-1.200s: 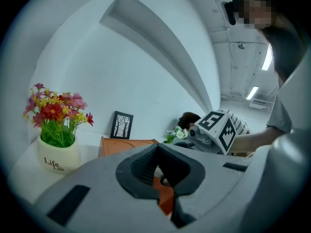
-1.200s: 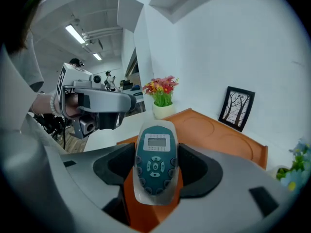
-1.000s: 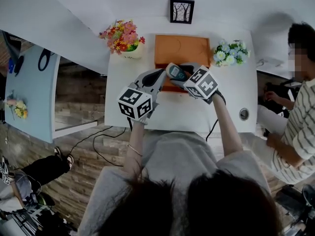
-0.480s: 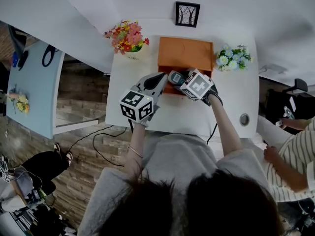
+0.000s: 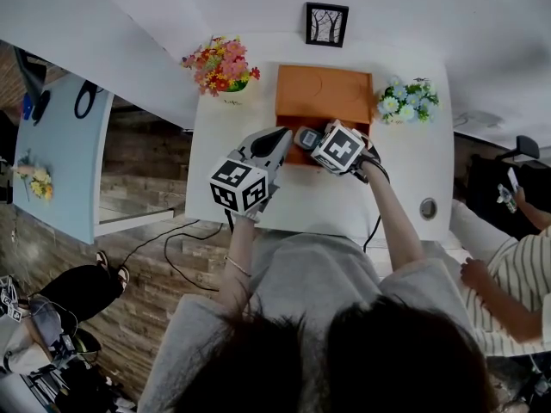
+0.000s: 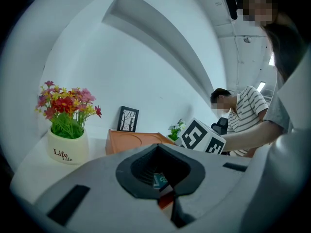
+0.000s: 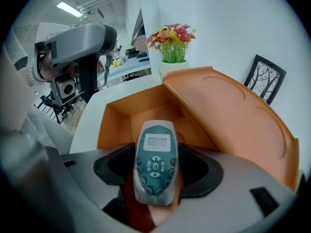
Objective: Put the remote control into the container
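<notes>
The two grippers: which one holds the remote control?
The right gripper, its jaws shut on the grey-and-teal remote control over the orange container; the left gripper carries no remote.

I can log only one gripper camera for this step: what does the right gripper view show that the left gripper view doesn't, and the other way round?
Only the right gripper view: a clear look at the remote control, buttons up, clamped in the right gripper, the orange container open beyond it, and the left gripper off to the side. Only the left gripper view: the right gripper's marker cube, the blue-and-white flowers and a person in a striped shirt. Both: the container, the red-and-yellow flowers and the framed picture.
</notes>
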A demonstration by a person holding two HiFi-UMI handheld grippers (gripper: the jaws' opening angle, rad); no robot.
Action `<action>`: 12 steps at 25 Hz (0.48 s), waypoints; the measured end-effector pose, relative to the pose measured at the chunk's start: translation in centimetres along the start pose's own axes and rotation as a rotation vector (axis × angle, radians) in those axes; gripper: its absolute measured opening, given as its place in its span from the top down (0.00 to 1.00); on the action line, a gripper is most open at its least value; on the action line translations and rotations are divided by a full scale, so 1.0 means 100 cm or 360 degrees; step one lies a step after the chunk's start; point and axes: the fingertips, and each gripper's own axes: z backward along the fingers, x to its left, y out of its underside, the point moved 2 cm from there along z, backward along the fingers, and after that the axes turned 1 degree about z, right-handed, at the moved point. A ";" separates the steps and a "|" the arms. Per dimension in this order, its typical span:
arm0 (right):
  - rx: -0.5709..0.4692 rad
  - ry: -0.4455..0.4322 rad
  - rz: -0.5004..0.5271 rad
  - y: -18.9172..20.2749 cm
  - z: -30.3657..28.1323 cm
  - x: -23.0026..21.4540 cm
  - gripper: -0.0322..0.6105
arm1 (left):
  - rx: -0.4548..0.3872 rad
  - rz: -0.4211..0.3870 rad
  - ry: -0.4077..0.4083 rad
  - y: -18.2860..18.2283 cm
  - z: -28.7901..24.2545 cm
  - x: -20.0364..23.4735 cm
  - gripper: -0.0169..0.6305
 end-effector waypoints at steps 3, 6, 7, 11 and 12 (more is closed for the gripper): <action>0.0001 0.0012 -0.0043 0.005 0.003 -0.003 0.52 | -0.0009 0.0009 0.0018 0.001 -0.004 -0.004 0.97; -0.0052 -0.0015 -0.0100 -0.004 -0.003 0.001 0.52 | 0.0003 -0.0010 0.0011 -0.001 0.001 -0.001 0.97; -0.0075 -0.0024 -0.0126 -0.008 -0.004 0.001 0.51 | 0.0003 -0.0021 0.0006 -0.003 0.002 0.000 0.97; -0.0125 -0.0014 -0.0174 -0.005 0.004 -0.001 0.50 | -0.0016 -0.0029 0.0023 -0.006 0.000 -0.005 0.97; -0.0149 0.0000 -0.0175 -0.007 0.006 0.000 0.50 | -0.0018 -0.0033 0.0024 -0.007 0.001 -0.004 0.97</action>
